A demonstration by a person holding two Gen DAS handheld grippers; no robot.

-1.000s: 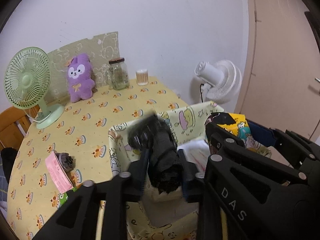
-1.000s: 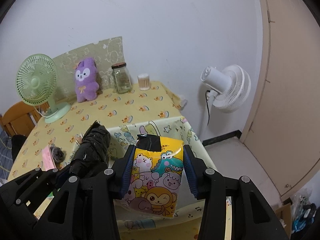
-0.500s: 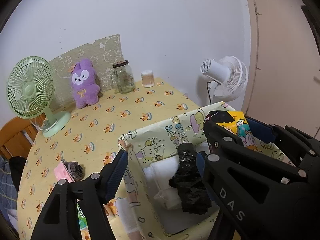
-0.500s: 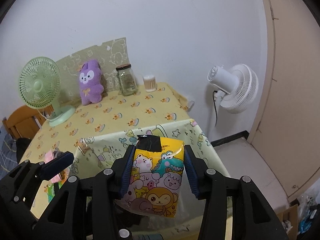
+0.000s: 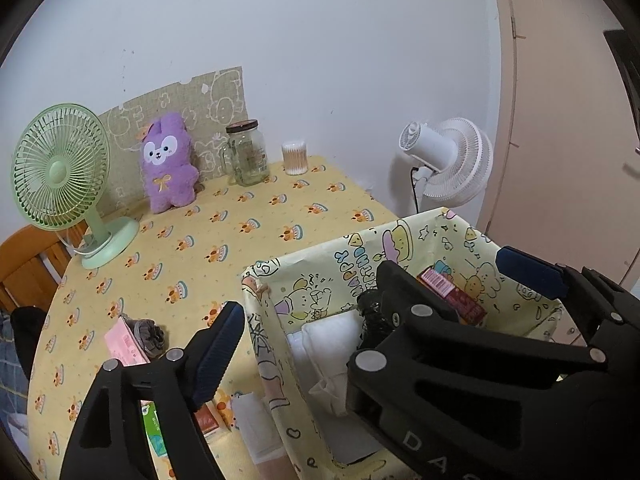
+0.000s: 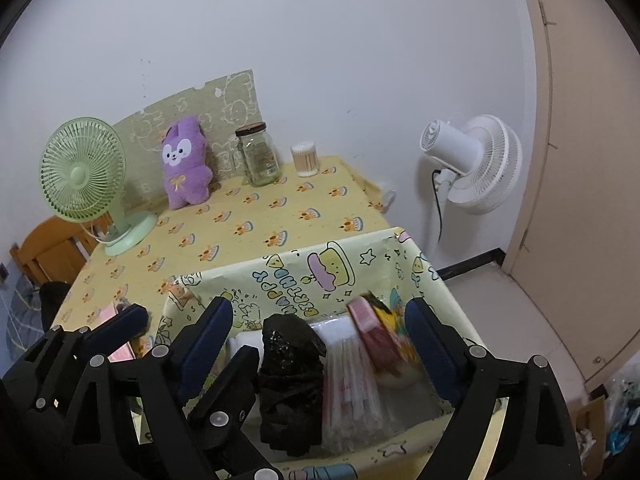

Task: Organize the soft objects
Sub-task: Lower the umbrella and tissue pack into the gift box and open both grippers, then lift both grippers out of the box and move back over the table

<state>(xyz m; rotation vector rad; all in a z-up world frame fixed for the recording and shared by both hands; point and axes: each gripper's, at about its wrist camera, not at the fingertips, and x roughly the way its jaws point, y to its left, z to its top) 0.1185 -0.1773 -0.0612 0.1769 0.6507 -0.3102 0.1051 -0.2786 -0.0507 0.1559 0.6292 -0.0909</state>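
A cartoon-print fabric basket [image 5: 360,256] [image 6: 304,276] stands at the near edge of the table. My left gripper [image 5: 304,336] hangs over its left wall, jaws opening and nothing between them; its right finger is hidden behind the right gripper. A crumpled black plastic bag [image 5: 370,320] [image 6: 292,380] lies loose inside the basket. The right gripper [image 6: 320,332] [image 5: 460,280] hovers over the basket with its jaws opening wide. The yellow cartoon pack [image 6: 384,332], pink on its back and blurred, has tipped into the basket beside the right pad, free of both pads.
White folded pads [image 5: 332,336] and a clear striped pack [image 6: 352,384] also fill the basket. Grey socks [image 5: 150,334] and a pink packet [image 5: 124,344] lie left of it. A purple plush [image 5: 168,168], glass jar [image 5: 246,152], swab tub [image 5: 295,158] and green fan [image 5: 60,172] line the back.
The left jaws spread and let go of the black bag, which dropped into the basket. The right jaws then opened and the yellow pack fell out of their grip into the basket.
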